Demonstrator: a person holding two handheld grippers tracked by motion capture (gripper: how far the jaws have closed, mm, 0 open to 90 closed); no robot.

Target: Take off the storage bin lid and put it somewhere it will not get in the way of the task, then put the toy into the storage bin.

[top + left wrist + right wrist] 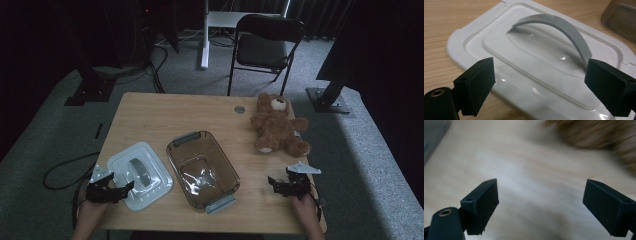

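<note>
So the thing that matters here is the white lid point(140, 174) sitting flat on the surface point(165, 112) at the lower left of the high view, and how its grey arched handle point(138, 171) lines up with the left tool point(121, 189). The left tool is right at the lid's lower-left edge, jaws spread wide with nothing between them. In the left gripper view the lid point(506, 60) takes up the middle of the frame and the handle point(564, 30) arcs from upper centre down toward the right jaw, so its long axis runs diagonally across the opening rather than straight through it. My guess is the hand needs to slide forward and twist a bit so the jaws straddle the strip across its thin side.

The brown tinted container point(202, 169) is just right of the lid, centre frame, open and empty.

The right tool point(275, 184) is at the lower right, also wide open and holding nothing, with the teddy bear point(276, 125) above it in the frame. It's well apart from the lid, so the left hand is clearly the nearer one for this grab.
</note>
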